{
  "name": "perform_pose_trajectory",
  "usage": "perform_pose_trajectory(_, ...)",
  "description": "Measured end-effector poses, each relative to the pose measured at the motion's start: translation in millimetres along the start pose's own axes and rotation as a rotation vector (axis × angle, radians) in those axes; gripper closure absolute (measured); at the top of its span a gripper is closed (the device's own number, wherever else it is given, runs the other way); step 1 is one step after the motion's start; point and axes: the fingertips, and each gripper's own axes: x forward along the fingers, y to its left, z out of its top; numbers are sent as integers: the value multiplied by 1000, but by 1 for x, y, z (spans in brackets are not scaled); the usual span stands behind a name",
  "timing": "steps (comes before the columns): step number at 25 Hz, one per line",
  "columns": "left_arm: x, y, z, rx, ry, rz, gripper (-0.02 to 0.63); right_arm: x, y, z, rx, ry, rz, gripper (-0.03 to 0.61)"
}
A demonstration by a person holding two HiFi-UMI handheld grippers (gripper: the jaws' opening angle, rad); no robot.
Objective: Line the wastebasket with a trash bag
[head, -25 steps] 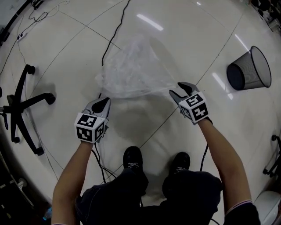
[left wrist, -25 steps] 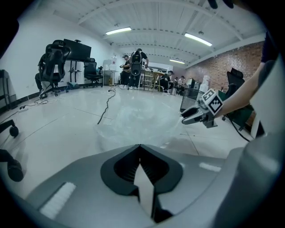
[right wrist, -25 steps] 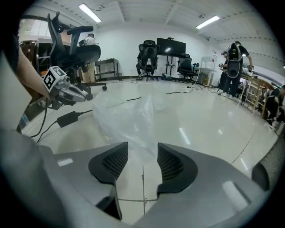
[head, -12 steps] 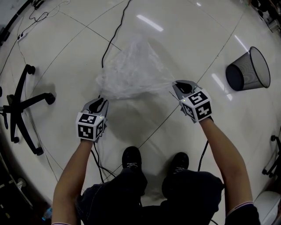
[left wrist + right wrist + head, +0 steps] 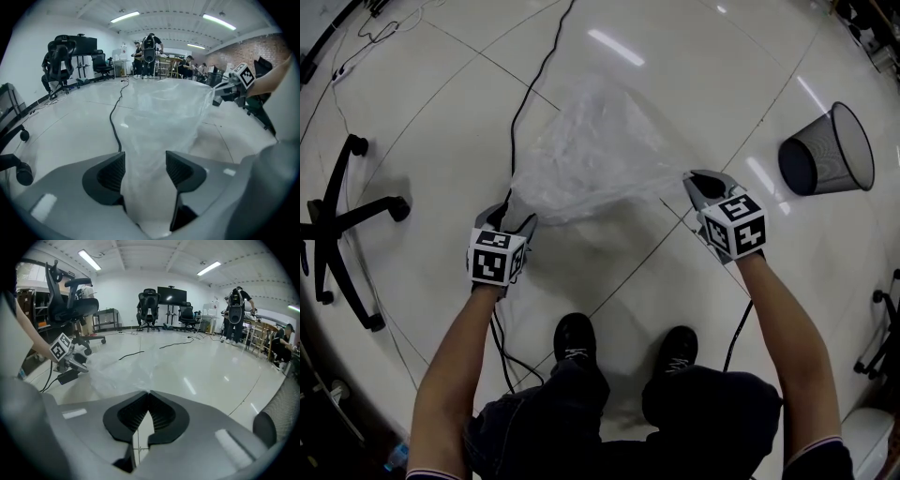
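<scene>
Since a second ago the trash bag (image 5: 586,159) has changed hands: the right gripper (image 5: 701,183) now pinches one edge with fingers shut. The left gripper (image 5: 514,217) has just been opening, its fingers wide and the film loose between them (not gripped). The bag hangs between both above the floor (image 5: 441,112), and the wastebasket (image 5: 825,150) sits well apart on the right.
</scene>
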Motion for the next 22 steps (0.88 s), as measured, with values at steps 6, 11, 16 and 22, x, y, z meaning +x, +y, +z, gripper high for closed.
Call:
perform_pose_trajectory(6,13,-16,-7,24,40,-77,362,-6,-8,-7,32,-3,-16,575)
perform_pose_trajectory(11,14,-29,9,81,15,-141,601,-17,-11,-6,41,-13,-24,577)
perform_pose_trajectory(16,-5,-48,44,133,-69,-188,601,-41,-21,-1,59,-42,-65,575)
perform_pose_trajectory(22,-50,-69,104,205,-187,-196,601,-91,-30,24,69,-110,-129,577)
